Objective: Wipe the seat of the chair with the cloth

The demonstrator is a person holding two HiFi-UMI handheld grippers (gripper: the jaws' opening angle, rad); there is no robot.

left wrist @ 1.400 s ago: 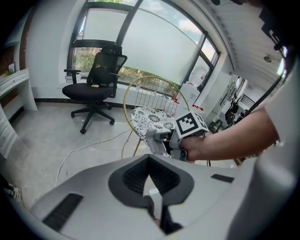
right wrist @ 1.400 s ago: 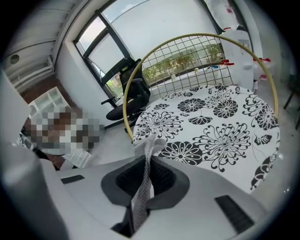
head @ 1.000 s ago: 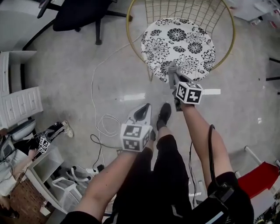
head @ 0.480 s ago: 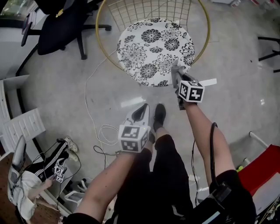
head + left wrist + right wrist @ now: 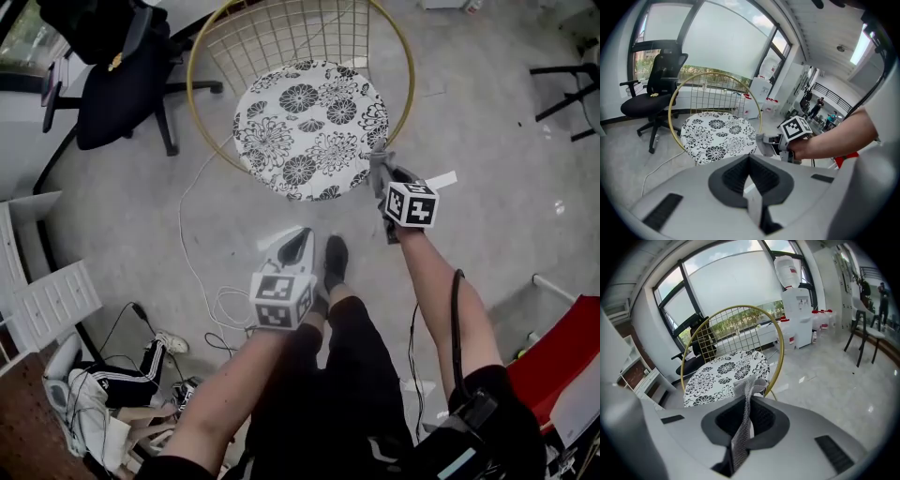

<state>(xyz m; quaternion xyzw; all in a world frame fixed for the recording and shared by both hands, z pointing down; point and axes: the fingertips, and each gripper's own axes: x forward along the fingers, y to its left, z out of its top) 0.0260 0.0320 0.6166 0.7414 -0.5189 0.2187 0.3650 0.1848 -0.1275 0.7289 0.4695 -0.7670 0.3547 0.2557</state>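
One cloth (image 5: 745, 401) pinched in rt hand-held gripper (image 5: 382, 172), by seat (image 5: 309, 127) edge.

I can't make out a single word, brand or number anywhere. The cubes on the left tool (image 5: 303, 244) and the right tool (image 5: 382, 176) carry only black-and-white square patterns, no letters. The water bottle (image 5: 787, 268), upper middle of the right gripper view, bears a red label, its print too small to read.
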